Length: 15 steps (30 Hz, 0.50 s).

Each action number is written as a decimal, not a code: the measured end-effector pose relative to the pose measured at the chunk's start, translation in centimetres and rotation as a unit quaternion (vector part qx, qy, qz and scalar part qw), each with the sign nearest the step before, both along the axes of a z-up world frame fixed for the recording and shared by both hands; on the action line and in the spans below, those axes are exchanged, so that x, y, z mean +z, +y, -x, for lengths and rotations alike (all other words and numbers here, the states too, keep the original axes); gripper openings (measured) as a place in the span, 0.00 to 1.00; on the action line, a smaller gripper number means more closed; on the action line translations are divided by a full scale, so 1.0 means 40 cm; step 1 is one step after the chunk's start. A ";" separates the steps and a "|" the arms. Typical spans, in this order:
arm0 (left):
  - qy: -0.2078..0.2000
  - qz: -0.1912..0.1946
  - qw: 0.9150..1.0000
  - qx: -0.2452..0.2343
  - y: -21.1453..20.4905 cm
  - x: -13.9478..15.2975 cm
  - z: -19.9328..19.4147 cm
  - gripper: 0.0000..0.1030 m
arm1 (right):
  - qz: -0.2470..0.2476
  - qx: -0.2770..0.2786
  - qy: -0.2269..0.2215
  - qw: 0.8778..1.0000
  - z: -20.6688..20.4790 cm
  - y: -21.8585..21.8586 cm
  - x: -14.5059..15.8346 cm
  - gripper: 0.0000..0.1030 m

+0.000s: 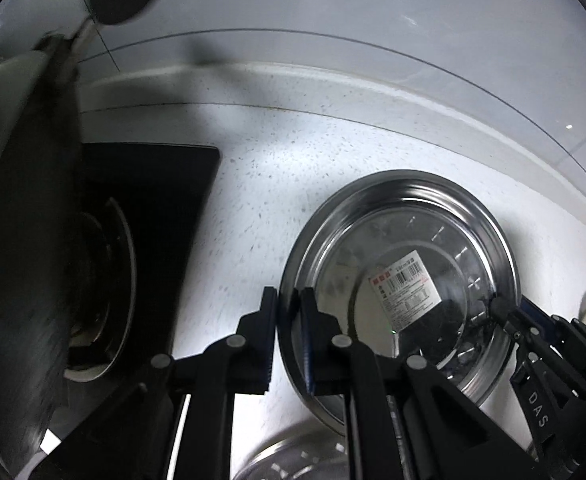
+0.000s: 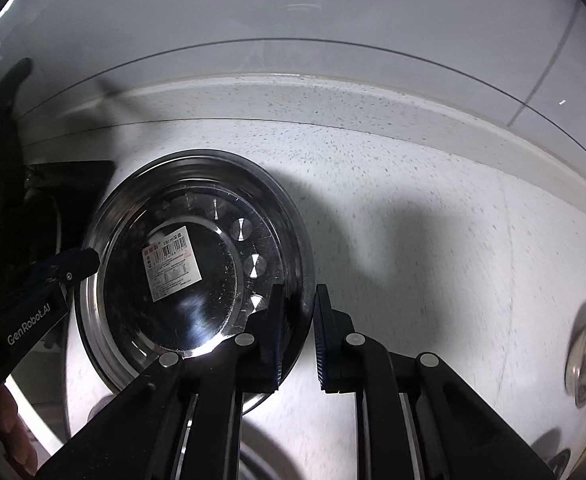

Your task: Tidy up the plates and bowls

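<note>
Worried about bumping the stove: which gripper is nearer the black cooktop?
Left. The left gripper straddles the rim of the steel plate on the side facing the cooktop. The right gripper sits at the plate's opposite rim, farther away.

A second steel dish (image 1: 293, 464) is cut off by the bottom edge, and the wok (image 1: 17, 240) is blurred.

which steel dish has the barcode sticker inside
The upper steel plate, whose rim sits between the jaws of both the left gripper and the right gripper. The lower steel dish, mostly cut off, shows no sticker.
</note>
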<state>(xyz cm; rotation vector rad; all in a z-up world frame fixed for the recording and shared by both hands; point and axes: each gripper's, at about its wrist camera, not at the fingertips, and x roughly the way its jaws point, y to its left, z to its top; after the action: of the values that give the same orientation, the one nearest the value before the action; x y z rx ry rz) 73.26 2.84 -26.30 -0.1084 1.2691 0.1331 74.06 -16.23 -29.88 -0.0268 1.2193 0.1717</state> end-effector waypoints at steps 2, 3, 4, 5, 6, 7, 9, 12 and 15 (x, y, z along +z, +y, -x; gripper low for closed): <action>-0.004 0.000 1.000 -0.004 -0.015 0.012 0.022 0.10 | -0.004 -0.003 -0.002 1.000 0.019 -0.003 0.015 0.11; -0.006 0.000 1.000 -0.006 -0.020 0.017 0.032 0.10 | -0.005 -0.004 -0.004 1.000 0.037 0.000 0.024 0.11; -0.008 -0.001 1.000 -0.008 -0.022 0.020 0.044 0.10 | -0.005 -0.005 -0.007 1.000 0.057 0.002 0.030 0.11; -0.009 -0.002 1.000 -0.011 -0.022 0.026 0.070 0.10 | -0.007 -0.006 -0.007 1.000 0.074 0.002 0.035 0.11; -0.010 -0.002 1.000 -0.012 -0.019 0.030 0.083 0.10 | -0.009 -0.007 -0.008 1.000 0.096 0.004 0.040 0.11; -0.011 -0.001 1.000 -0.013 -0.015 0.031 0.089 0.10 | -0.011 -0.008 -0.008 1.000 0.104 -0.001 0.047 0.11; -0.013 -0.004 1.000 -0.020 -0.014 0.032 0.123 0.10 | -0.013 -0.008 -0.010 1.000 0.143 0.008 0.052 0.11; -0.013 -0.004 1.000 -0.027 -0.003 0.029 0.176 0.10 | -0.014 -0.009 -0.011 1.000 0.190 0.004 0.061 0.11; -0.012 -0.003 0.999 -0.031 0.003 0.023 0.225 0.10 | -0.013 -0.008 -0.011 1.000 0.238 0.014 0.059 0.11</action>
<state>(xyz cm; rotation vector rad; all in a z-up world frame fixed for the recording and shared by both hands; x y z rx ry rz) 64.28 2.94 -25.39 -0.0660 1.2467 0.0815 64.53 -15.65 -27.51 0.0039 1.1951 0.1721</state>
